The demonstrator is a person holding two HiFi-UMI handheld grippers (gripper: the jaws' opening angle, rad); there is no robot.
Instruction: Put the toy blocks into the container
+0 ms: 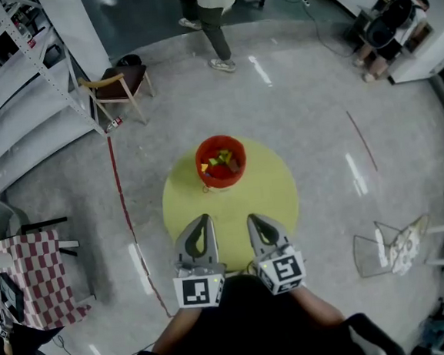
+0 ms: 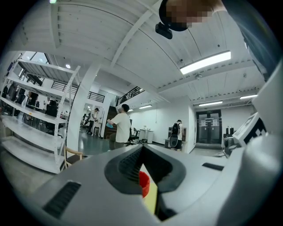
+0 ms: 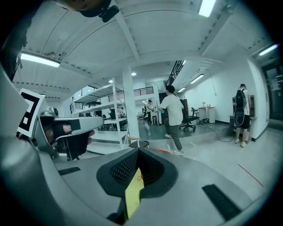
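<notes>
I saw a grey polished floor (image 1: pixel 318 126), with white shelving (image 1: pixel 13 90) at the upper left and a wooden chair (image 1: pixel 117 85) beside it. At the frame's centre stood a round yellow table (image 1: pixel 274 199). On its upper part, the red container (image 1: pixel 222 182) held the toy blocks (image 1: pixel 222 161). Lower down, at the table's bottom edge, my left gripper (image 1: pixel 203 221) had its jaws pressed together on nothing. Just right of it, my right gripper (image 1: pixel 255 220) was likewise closed and empty.
</notes>
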